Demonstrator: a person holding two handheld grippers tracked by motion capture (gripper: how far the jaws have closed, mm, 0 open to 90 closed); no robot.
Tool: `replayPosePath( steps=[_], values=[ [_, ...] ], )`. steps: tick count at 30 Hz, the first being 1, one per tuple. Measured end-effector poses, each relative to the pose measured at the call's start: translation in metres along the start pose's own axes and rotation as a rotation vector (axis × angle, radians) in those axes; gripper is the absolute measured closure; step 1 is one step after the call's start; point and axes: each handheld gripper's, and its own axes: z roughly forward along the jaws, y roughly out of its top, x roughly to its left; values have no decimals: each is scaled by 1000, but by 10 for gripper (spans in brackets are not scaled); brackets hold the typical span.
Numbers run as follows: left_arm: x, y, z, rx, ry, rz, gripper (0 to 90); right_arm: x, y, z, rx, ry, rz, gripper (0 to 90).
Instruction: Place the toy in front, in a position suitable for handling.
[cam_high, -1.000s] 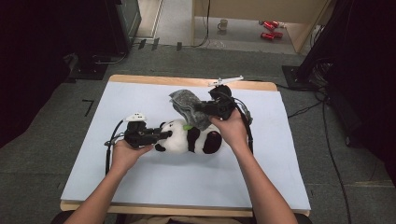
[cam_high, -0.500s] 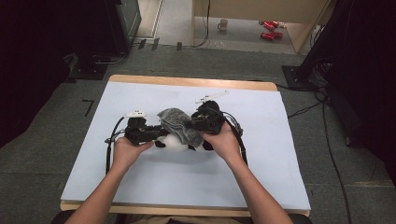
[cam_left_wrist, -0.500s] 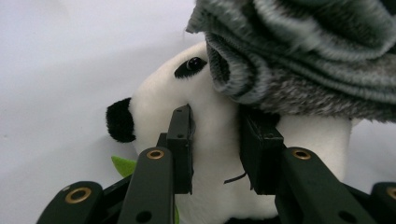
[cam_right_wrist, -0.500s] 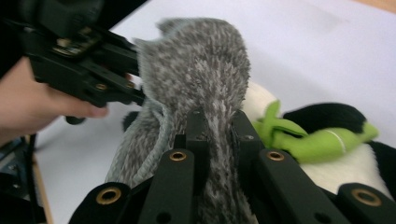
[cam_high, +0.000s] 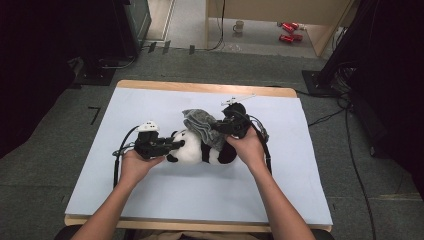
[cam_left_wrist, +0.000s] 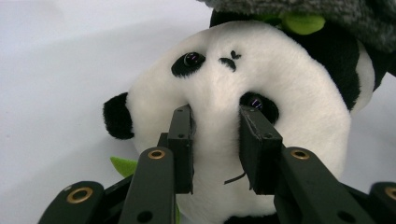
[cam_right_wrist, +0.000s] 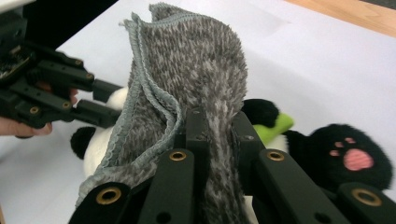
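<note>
A black-and-white plush panda (cam_high: 192, 152) lies on its side in the middle of the white-covered table (cam_high: 150, 200). My left gripper (cam_high: 176, 145) comes in from the left and is shut on the panda's face (cam_left_wrist: 289, 93), with the pads (cam_left_wrist: 183, 135) pressed into the white snout on both sides. My right gripper (cam_high: 220, 127) is shut on a grey fluffy cloth (cam_high: 200, 125). The cloth (cam_right_wrist: 196, 60) stands up from the jaws and drapes against the panda's far side. A black paw with pink pads (cam_right_wrist: 357, 158) lies just beyond it.
The table's wooden edge (cam_high: 200, 88) runs along the far side, and wide white cover lies bare to the left, right and front of the panda. Cables (cam_high: 120, 150) trail from both grippers. Beyond the table, a mug (cam_high: 239, 25) and red things (cam_high: 289, 31) sit on the floor.
My right gripper has come down toward the panda with the grey cloth, which now rests against the panda's far side. The left gripper has kept its hold on the panda's face.
</note>
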Motion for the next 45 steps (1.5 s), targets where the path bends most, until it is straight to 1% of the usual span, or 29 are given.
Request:
replayPosePath(
  steps=[1, 2, 4, 6, 8, 9, 10, 12, 13, 14, 15, 16, 17, 20, 22, 24, 25, 26, 27, 28, 29, 30, 31, 32, 37, 41, 42, 45],
  values=[
    [0, -1, 0, 2, 0, 5, 681, 0, 0, 0, 0, 0, 0, 818],
    [-1, -1, -1, 3, -1, 7, 681, -3, 0, -4, -23, -3, 4, 819],
    [-1, -2, -1, 4, -6, 9, 681, -4, 0, -6, -33, -3, 9, 819],
    [-1, -3, -2, 6, -8, 16, 681, -9, 1, -14, -79, 23, 52, 820],
    [-2, -4, -2, 7, -11, 16, 680, -12, 3, -21, -109, 31, 67, 820],
    [-2, -4, -2, 5, -11, 18, 680, -13, 4, -24, -121, 27, 67, 820],
    [-2, -5, -2, 1, -12, 16, 679, -16, 6, -30, -133, 8, 68, 820],
    [-2, -5, -2, 0, -12, 19, 678, -19, 7, -32, -138, 3, 71, 820],
    [-1, -5, -3, -1, -12, 21, 677, -21, 7, -35, -145, -2, 78, 820],
    [-2, -5, -3, -3, -13, 20, 676, -27, 6, -39, -153, -3, 92, 820],
    [-2, -6, -3, -4, -13, 20, 676, -27, 6, -39, -153, -3, 92, 820],
    [-2, -6, -3, -7, -14, 19, 675, -32, 4, -41, -155, -10, 103, 819],
    [-1, -6, -3, -7, -16, 18, 675, -32, 4, -41, -155, -10, 103, 819],
    [-1, -6, -3, -7, -17, 18, 674, -39, -2, -42, -152, -18, 125, 820],
    [-1, -6, -3, -7, -16, 18, 674, -45, -8, -39, -145, -14, 139, 819],
    [-1, -6, -3, -8, -15, 15, 674, -55, -17, -32, -132, -23, 153, 819],
    [-1, -6, -3, -8, -15, 15, 674, -60, -22, -30, -133, -16, 175, 819],
    [-2, -6, -3, -10, -14, 18, 673, -66, -27, -27, -141, 4, 204, 819],
    [-2, -6, -3, -9, -15, 17, 674, -70, -31, -26, -150, 14, 222, 819],
    [-1, -6, -2, -11, -16, 15, 674, -75, -33, -25, -142, -7, 224, 819],
    [-1, -6, -2, -11, -16, 14, 674, -75, -33, -25, -142, -7, 224, 819],
    [-1, -6, -3, -10, -17, 15, 673, -76, -35, -26, -131, -37, 213, 819],
    [-2, -6, -3, -10, -17, 15, 673, -76, -35, -26, -131, -37, 213, 819],
    [-2, -6, -3, -9, -17, 17, 673, -75, -36, -27, -126, -48, 195, 820],
    [-1, -5, -3, -8, -21, 17, 672, -78, -39, -29, -114, -71, 188, 820],
    [0, -5, -3, -7, -25, 12, 672, -84, -44, -31, -106, -77, 203, 820],
    [0, -5, -3, -7, -24, 13, 672, -88, -46, -32, -104, -87, 214, 820],
    [1, -5, -3, -6, -29, 13, 671, -91, -48, -33, -99, -94, 228, 821]
  ],
)
